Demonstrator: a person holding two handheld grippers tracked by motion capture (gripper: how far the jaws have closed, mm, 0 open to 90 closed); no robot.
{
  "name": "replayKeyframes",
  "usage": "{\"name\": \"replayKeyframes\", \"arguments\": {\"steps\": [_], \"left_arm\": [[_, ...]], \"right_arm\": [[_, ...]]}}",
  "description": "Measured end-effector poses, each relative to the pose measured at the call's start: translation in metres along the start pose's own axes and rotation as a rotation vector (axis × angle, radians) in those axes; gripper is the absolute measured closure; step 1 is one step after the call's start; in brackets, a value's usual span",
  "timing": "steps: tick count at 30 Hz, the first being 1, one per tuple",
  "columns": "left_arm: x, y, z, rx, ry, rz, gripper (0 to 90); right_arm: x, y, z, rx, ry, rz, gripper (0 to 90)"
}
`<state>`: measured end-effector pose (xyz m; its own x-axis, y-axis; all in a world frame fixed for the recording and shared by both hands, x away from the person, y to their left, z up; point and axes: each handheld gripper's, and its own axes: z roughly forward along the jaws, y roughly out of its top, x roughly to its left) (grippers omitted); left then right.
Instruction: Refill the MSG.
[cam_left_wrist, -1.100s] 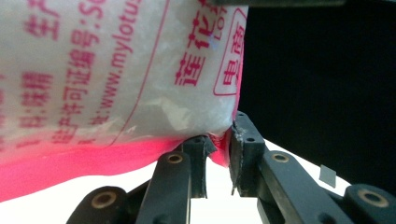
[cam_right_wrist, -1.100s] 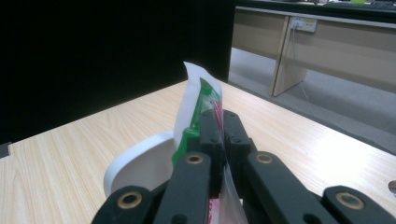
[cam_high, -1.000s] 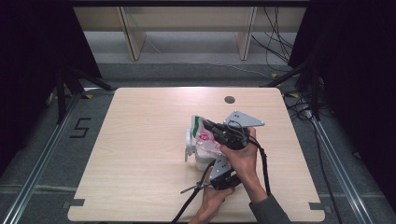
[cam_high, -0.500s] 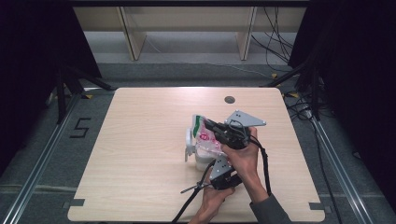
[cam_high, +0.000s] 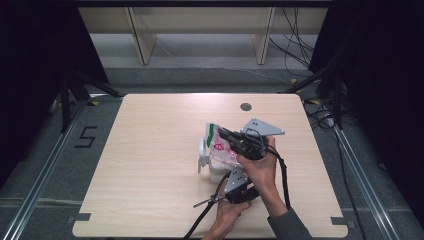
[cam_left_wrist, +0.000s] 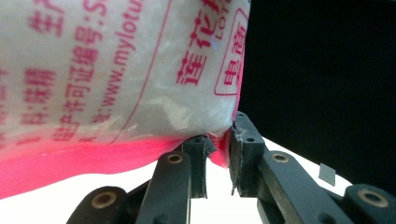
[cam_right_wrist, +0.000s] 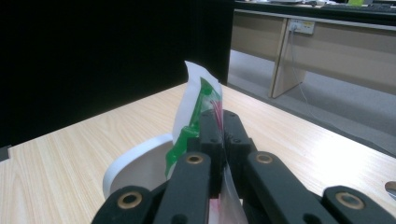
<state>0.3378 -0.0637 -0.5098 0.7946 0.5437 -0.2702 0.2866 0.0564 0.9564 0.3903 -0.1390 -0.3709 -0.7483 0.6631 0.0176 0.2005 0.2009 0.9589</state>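
Note:
A white plastic bag (cam_high: 219, 146) with pink print and a green strip at its top hangs tilted over a white mug (cam_high: 212, 171) on the wooden table (cam_high: 150, 165). My right gripper (cam_high: 224, 133) is shut on the bag's top edge; in the right gripper view its jaws (cam_right_wrist: 219, 123) clamp the green-striped edge (cam_right_wrist: 198, 100) above the mug's rim (cam_right_wrist: 133, 158). From below, my left gripper (cam_high: 230, 170) pinches the bag's lower pink seam; in the left gripper view the jaw tips (cam_left_wrist: 218, 147) nip the pink corner of the bag (cam_left_wrist: 116, 70).
A dark round grommet (cam_high: 245, 106) sits in the table near its far edge. Black cables (cam_high: 202, 215) trail off the table's near edge. Wooden shelf legs (cam_high: 140, 45) stand on the floor beyond the table. Dark stands flank both sides.

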Motion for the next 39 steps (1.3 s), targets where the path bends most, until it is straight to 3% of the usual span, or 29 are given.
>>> {"name": "replayKeyframes", "arguments": {"steps": [3,9,11,15,17,19,20,28,29,30,39], "left_arm": [[-0.0002,0.0001,0.0005,-0.004,0.001,-0.003,78.0],[0.0005,-0.0008,0.0009,-0.006,-0.008,-0.003,78.0],[0.0009,-0.0008,0.0013,0.0,-0.007,0.002,78.0],[-0.0005,0.0003,0.0007,-0.007,-0.006,-0.003,77.9],[-0.0002,0.0007,0.001,-0.011,-0.007,-0.006,77.9],[-0.0009,0.0013,0.0007,-0.012,-0.009,-0.009,77.9],[-0.0011,0.0014,0.001,-0.011,-0.009,-0.011,77.9],[-0.0014,0.0012,0.0016,-0.007,-0.011,-0.005,77.9],[-0.0012,0.0008,0.0018,-0.011,-0.012,-0.006,77.8],[-0.0005,0.0002,0.0027,-0.023,-0.022,-0.01,77.9],[-0.0003,0.001,0.003,-0.032,-0.027,-0.013,77.9]], "right_arm": [[-0.0003,-0.0001,0.0004,0.003,0.018,0.02,89.8],[-0.0013,-0.0004,0.0006,0.001,0.006,-0.006,89.8],[-0.0001,-0.0004,-0.0007,-0.001,0.005,0.025,89.8],[-0.0012,-0.0003,0.0001,0.0,0.001,-0.009,89.8],[0.0025,-0.0003,-0.0003,0.011,0.003,0.03,89.8],[0.0006,0.001,-0.0003,0.004,-0.002,-0.027,89.8],[0.0019,0.0011,0.0001,0.007,0.006,-0.004,89.8],[0.0009,-0.0001,0.0004,-0.005,0.005,0.011,89.8],[-0.0016,0.0001,0.0006,0.001,0.005,-0.026,89.8],[-0.0003,-0.0004,0.0008,0.01,0.009,0.002,89.8],[0.0007,0.0004,0.0008,0.001,0.021,0.005,89.8]]}}
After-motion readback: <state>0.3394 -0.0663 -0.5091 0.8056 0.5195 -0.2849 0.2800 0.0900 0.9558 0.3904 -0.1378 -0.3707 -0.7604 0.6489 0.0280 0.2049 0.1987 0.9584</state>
